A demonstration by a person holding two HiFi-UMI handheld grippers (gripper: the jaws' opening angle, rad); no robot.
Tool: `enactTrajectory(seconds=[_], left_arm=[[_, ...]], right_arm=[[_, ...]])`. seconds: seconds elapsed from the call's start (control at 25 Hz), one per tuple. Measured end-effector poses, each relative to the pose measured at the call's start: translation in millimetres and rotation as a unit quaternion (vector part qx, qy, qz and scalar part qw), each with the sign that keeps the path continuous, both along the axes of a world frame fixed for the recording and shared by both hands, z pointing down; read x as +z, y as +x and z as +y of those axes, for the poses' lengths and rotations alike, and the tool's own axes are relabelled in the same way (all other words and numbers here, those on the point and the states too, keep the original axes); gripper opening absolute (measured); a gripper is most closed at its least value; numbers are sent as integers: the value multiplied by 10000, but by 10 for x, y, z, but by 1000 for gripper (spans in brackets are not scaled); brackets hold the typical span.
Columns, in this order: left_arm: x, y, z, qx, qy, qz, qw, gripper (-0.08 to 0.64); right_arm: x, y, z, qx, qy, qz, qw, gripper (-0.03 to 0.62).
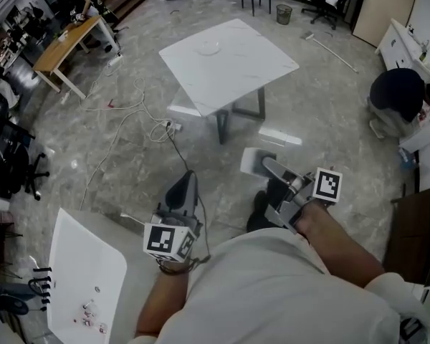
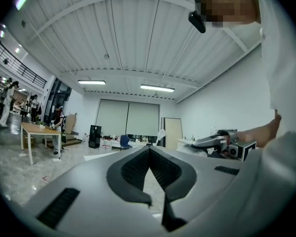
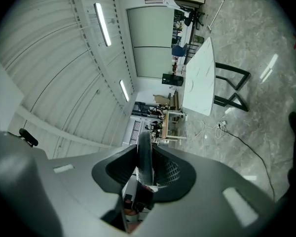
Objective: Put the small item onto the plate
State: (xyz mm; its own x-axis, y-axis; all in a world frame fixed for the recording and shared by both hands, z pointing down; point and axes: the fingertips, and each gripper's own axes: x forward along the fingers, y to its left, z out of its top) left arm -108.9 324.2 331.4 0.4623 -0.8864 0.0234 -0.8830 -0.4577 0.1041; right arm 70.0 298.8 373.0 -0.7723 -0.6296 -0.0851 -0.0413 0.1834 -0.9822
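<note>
— What takes up the most room?

— The marble floor (image 1: 330,113). Three desks stand on it. One white desk (image 1: 244,70) is straight ahead of both hand-held grippers and well apart from them. A second white desk (image 1: 86,264) sits near the left one, on its outer side. A wooden desk (image 1: 66,41) is far off, ahead and to the left.

— Anyone about?

— One person (image 1: 398,95) is crouched on the floor, ahead of the right hand-held gripper and well off to its right.

— And the tools?

— Two. The left hand-held gripper (image 1: 186,181) has its jaws pressed together at the tips with nothing between them. The right hand-held gripper (image 1: 267,163) is level with it, and its jaws pinch one thin dark small item (image 3: 143,154), seen edge-on between the pads. Each carries one marker cube (image 1: 327,185).

— Where's the plate?

— There is one clear plate (image 1: 208,47), on the far half of the white desk ahead. It is well apart from both hand-held grippers, and I can't see anything lying on it.

— Anything smaller?

— One cable (image 1: 173,145) trails over the floor between the left hand-held gripper and the desk ahead. A few tiny bits (image 1: 89,314) lie on the second white desk, behind and to the left of that gripper. They are too small to count or name.
</note>
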Motion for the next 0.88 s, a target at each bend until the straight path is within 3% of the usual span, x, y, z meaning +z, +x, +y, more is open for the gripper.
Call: enactTrajectory(seconds=[0.28,0.64,0.88], left_arm=[[39,4,-910,-254,-43,-31,9997,6],[-3,645,-2416,-313,-21,-54,9995,6],[48,771,-3087,-442,-131,-21,9989,6]], right_arm=[[26,-29,-1021,-283,29,-157,9995,95],[35,460,-2427,-468,-38,-196,9987,95],[158,649,-3090,-493,-252,-247,9982,95]])
